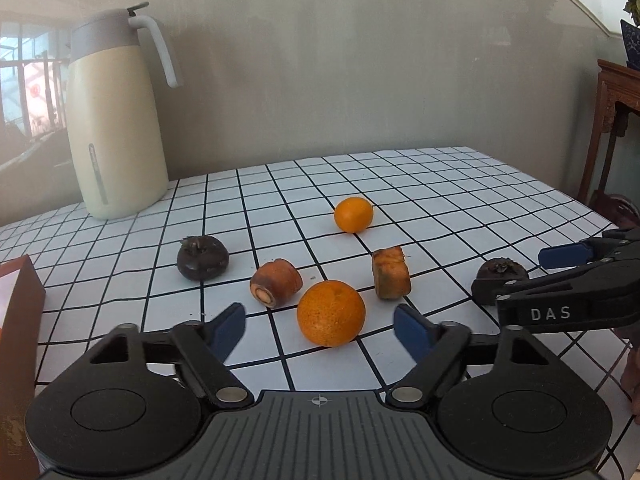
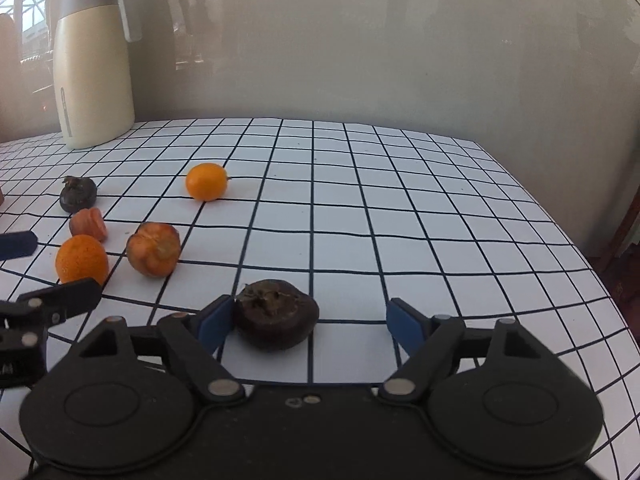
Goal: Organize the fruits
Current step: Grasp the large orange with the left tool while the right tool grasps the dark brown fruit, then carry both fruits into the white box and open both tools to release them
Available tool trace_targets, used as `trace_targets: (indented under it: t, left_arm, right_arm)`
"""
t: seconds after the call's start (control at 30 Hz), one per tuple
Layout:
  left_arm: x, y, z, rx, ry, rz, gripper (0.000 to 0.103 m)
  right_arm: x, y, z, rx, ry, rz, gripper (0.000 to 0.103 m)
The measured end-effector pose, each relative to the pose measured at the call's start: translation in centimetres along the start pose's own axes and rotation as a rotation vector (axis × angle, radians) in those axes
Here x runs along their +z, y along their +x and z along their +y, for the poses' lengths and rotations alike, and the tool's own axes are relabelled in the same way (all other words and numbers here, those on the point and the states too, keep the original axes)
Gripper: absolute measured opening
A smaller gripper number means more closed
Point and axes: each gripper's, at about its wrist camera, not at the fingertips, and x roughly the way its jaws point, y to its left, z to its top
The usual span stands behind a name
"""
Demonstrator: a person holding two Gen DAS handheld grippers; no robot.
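Straddling fruit — left tongs (image 1: 320, 326) orange (image 1: 331, 313), right tongs (image 2: 310, 320) dark fruit (image 2: 276, 313).

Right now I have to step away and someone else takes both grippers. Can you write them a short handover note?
Left gripper: open, its fingers either side of the big orange, not pressing on it.
Right gripper: open around a dark fruit; its left finger looks to touch the fruit, the other stands clear.
On the checked tablecloth: small orange, second dark fruit, two brownish-orange pieces, all loose. Jug at the back.
Done: nothing grouped yet.
Left: grip both fruits, then sort the rest by kind.
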Motion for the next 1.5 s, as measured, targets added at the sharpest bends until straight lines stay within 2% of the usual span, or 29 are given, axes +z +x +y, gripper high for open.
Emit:
trace_targets:
  t: [0.13,0.27,0.4,0.43,0.47,0.5,0.9,1.1,1.37,1.5]
  left_arm:
    - [0.2,0.9,0.0,-0.004,-0.023,0.017,0.069]
    - [0.3,1.4,-0.1,0.004,-0.023,0.041,0.052]
    - [0.3,1.6,-0.2,0.002,-0.018,0.057,0.047]
    - [0.3,1.7,-0.1,-0.004,-0.02,0.062,0.046]
    - [0.4,1.8,-0.1,-0.014,-0.024,0.062,0.039]
    - [0.4,1.8,-0.1,-0.012,-0.023,0.061,0.039]
    - [0.1,-0.3,-0.3,-0.04,-0.014,0.016,0.038]
    - [0.5,-3.9,0.5,-0.035,0.005,-0.043,0.038]
    - [0.7,-9.1,4.0,-0.006,-0.013,-0.097,0.038]
    - [-0.4,-11.6,5.6,0.023,-0.029,-0.113,0.038]
  right_arm:
    - [-0.3,-0.2,-0.9,0.023,0.023,0.001,0.068]
    - [-0.2,-0.2,-0.8,0.033,0.026,0.002,0.057]
    - [-0.2,-0.2,-0.8,0.035,0.027,0.003,0.057]
    - [-0.2,-0.2,-0.8,0.035,0.029,0.003,0.054]
    - [-0.3,-0.3,-0.8,0.036,0.031,0.002,0.042]
    - [-0.2,-0.5,-0.8,0.037,0.033,0.0,0.035]
    - [-0.1,-2.0,-0.1,0.043,0.03,-0.019,0.035]
    - [0.0,-4.8,0.3,0.051,0.037,-0.069,0.035]
    - [-0.7,-8.6,2.3,0.102,0.021,-0.134,0.035]
    - [-1.0,-10.4,3.6,0.135,0.007,-0.154,0.035]
